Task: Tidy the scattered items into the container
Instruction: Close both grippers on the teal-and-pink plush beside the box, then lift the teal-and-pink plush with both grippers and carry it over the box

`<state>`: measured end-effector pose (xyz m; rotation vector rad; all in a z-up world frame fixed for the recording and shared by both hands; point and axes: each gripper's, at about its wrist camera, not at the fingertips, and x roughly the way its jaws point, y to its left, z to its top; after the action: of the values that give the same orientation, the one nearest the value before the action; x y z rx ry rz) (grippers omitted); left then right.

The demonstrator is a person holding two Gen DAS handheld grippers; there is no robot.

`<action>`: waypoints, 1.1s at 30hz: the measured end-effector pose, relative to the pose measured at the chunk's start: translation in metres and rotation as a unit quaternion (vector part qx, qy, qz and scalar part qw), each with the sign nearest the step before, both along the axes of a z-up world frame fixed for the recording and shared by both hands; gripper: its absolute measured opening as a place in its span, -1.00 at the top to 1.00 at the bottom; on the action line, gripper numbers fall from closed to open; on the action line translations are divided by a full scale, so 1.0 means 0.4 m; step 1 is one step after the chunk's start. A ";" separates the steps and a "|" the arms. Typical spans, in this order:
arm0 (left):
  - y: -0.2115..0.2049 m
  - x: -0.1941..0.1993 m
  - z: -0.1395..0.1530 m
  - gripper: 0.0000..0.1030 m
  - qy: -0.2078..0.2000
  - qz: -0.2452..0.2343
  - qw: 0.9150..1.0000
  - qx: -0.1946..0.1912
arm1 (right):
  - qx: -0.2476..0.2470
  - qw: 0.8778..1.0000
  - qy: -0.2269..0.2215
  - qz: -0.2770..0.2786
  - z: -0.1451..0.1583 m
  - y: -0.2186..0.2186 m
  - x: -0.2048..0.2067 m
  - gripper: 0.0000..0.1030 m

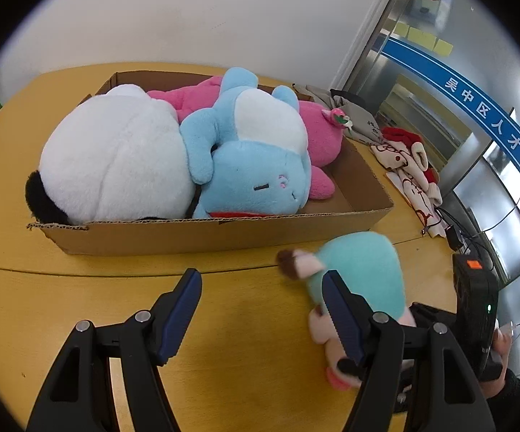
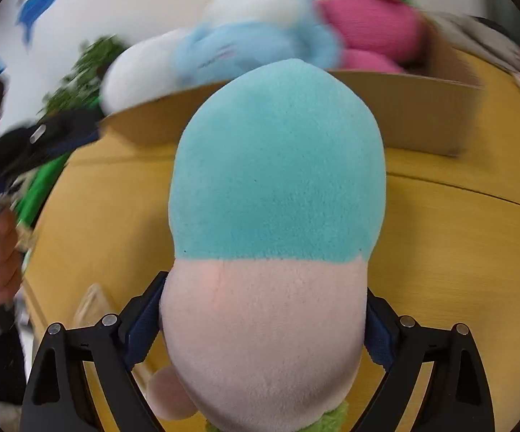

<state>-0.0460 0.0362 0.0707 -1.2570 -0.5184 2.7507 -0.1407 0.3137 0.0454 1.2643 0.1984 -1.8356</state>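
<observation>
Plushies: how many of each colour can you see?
White with a black bit: 1
Blue and white: 1
Pink: 1
Teal and peach: 1
Total: 4

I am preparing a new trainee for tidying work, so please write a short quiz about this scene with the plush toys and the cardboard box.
1. True or false: the left gripper holds a toy.
2. What is between the fingers of the right gripper? A) teal-and-pink plush toy B) yellow duck C) brown bear
3. In the cardboard box, what colour is the toy lying between the white plush toy and the pink plush toy?

Key: 1 false, it is open and empty; 2 A; 3 blue: the blue plush toy.
</observation>
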 end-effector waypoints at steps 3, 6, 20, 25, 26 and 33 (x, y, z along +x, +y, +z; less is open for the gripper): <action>-0.002 -0.004 -0.016 -0.34 -0.008 -0.021 0.999 0.035 | 0.004 0.999 0.009 0.045 -0.007 -0.060 0.056 -0.85; 0.021 -0.016 -0.042 -0.56 -0.026 -0.050 0.997 0.046 | 0.008 0.997 -0.001 0.071 -0.028 -0.091 0.088 -0.84; 0.037 -0.050 -0.106 -0.15 -0.054 -0.091 0.988 0.110 | -0.026 0.997 -0.036 0.056 -0.035 -0.007 0.076 -0.85; 0.052 -0.052 -0.108 0.04 -0.061 -0.103 0.986 0.113 | -0.016 0.998 -0.038 0.047 -0.013 0.022 0.084 -0.86; 0.055 -0.051 -0.109 0.04 -0.061 -0.105 0.986 0.113 | -0.012 0.998 -0.039 0.045 -0.011 0.027 0.086 -0.86; 0.058 -0.047 -0.114 0.04 -0.062 -0.103 0.986 0.113 | 0.013 0.999 -0.022 0.038 0.005 0.056 0.088 -0.96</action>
<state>-0.0649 0.0594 0.0250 -1.3475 -0.6494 2.3812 -0.1054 0.3363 0.0475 1.2968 0.2436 -1.7428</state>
